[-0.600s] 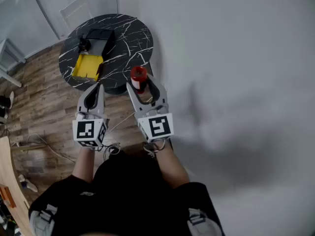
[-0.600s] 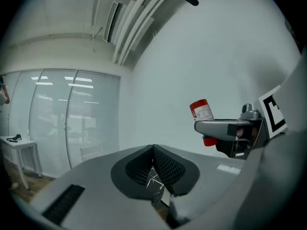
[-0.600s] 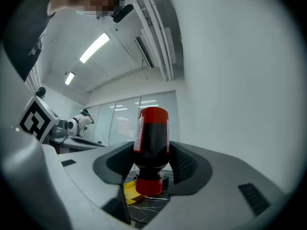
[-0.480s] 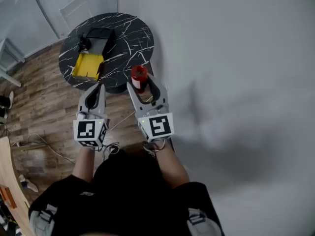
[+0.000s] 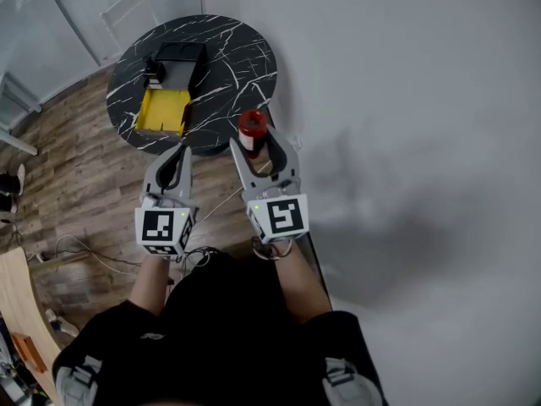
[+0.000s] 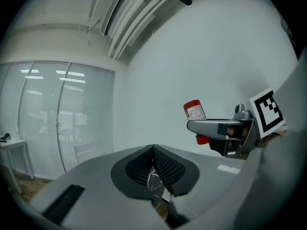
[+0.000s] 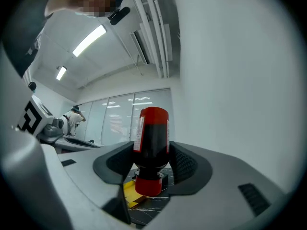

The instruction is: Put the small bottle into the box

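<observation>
A small dark bottle (image 5: pixel 252 132) with red ends stands upright between the jaws of my right gripper (image 5: pixel 254 145), which is shut on it. In the right gripper view the bottle (image 7: pixel 151 147) fills the gap, and both pads press on its sides. It hangs above the near edge of a round black marble table (image 5: pixel 241 53). An open yellow box (image 5: pixel 162 111) with a black lid part (image 5: pixel 179 57) lies on the table's left half. My left gripper (image 5: pixel 176 157) is shut and empty, beside the right one. In the left gripper view the bottle (image 6: pixel 193 110) shows at the right.
Wood floor (image 5: pixel 68 176) with loose cables (image 5: pixel 72 248) lies left of the table. A white wall (image 5: pixel 406 100) runs close along the right. A white chair (image 5: pixel 127 11) stands beyond the table. A person (image 7: pixel 74 116) stands far off in the right gripper view.
Both grippers, the bottle and the table sit slightly further right in the head view. The grip on the bottle is unchanged.
</observation>
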The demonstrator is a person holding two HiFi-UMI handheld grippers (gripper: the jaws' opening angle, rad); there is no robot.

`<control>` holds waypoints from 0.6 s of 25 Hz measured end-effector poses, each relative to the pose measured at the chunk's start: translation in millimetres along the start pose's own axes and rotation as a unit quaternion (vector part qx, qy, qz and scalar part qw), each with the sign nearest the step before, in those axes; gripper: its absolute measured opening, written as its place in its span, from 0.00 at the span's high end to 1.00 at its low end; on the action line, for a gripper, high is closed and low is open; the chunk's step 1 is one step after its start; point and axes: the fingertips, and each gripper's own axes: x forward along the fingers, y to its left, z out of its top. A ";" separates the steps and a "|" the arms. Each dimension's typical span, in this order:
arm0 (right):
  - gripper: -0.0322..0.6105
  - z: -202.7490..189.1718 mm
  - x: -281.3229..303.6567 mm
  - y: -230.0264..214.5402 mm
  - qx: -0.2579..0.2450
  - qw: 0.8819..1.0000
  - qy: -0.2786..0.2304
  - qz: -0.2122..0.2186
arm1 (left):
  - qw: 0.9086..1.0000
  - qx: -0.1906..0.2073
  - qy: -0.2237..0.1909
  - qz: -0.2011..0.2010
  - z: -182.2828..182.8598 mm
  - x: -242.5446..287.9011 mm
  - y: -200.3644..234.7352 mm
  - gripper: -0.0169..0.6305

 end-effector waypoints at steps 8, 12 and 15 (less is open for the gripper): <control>0.62 -18.6 24.6 22.1 0.000 1.000 0.022 -0.020 | 1.000 -0.019 0.013 -0.019 -23.1 7.3 38.1 0.97; 0.62 -21.4 48.4 16.5 -0.004 1.000 0.021 -0.013 | 0.999 -0.021 0.017 -0.021 -25.7 28.9 49.6 0.97; 0.62 -26.3 75.6 5.8 -0.001 1.000 0.017 -0.004 | 1.000 -0.013 0.017 -0.017 -23.5 50.3 62.3 0.97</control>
